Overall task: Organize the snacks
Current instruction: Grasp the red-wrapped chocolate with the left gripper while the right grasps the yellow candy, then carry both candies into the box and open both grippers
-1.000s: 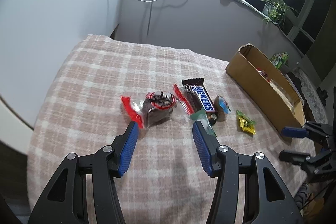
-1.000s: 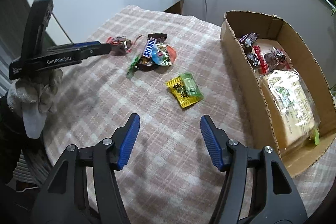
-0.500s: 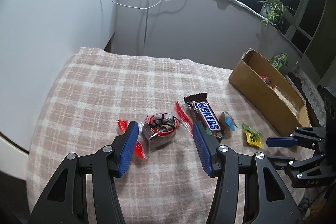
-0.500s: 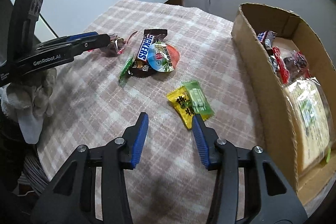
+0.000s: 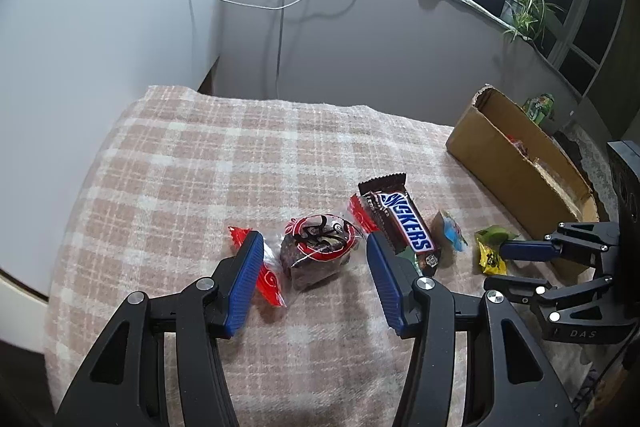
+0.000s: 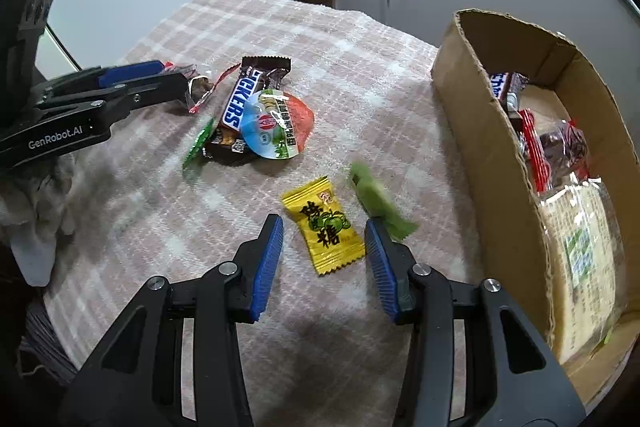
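Our right claw [image 6: 324,247] is half open, empty, around the yellow candy [image 6: 324,227] low in the middle of the frame. It looks light and crinkly, so we pinch its flat middle.

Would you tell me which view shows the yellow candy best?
The right wrist view: the yellow candy lies flat, label readable, between the open pads. In the left wrist view it is small, partly behind the right gripper.
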`<move>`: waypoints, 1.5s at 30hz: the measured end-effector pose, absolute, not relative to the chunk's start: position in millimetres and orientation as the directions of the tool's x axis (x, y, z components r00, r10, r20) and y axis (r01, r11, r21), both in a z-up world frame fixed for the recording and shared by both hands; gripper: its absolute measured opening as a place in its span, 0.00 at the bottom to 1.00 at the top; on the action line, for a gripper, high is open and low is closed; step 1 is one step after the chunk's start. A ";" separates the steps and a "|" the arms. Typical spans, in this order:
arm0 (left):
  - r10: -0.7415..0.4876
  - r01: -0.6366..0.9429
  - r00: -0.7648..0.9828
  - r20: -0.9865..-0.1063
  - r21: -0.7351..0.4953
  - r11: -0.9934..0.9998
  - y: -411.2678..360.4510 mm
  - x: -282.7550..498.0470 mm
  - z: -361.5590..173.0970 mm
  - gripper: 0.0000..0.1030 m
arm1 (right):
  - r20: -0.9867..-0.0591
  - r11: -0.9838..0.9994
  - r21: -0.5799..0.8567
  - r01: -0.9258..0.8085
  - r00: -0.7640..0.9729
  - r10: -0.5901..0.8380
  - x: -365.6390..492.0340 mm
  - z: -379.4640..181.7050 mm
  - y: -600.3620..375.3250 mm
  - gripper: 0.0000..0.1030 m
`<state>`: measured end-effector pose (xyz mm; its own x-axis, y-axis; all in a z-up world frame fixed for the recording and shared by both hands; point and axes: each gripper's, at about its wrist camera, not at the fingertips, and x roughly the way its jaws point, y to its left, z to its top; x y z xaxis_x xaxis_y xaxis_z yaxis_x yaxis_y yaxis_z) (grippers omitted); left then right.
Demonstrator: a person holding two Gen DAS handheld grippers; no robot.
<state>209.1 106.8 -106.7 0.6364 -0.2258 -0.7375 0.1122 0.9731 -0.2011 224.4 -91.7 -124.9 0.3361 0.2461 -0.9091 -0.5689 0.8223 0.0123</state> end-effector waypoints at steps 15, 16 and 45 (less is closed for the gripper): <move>-0.187 0.108 0.647 -0.740 -0.154 0.982 101.2 218.5 -113.7 0.58 | -0.914 0.792 -0.033 -0.609 0.339 0.222 220.7 -124.7 -84.9 0.26; -0.186 0.112 0.649 -0.738 -0.150 0.982 100.9 217.2 -113.6 0.55 | -0.914 0.793 -0.032 -0.609 0.339 0.223 220.1 -124.4 -84.9 0.26; -0.311 0.202 0.733 -0.605 -0.243 0.949 70.3 195.3 -48.1 0.41 | -0.843 0.839 0.026 -0.544 0.439 0.310 193.2 -50.2 -143.6 0.24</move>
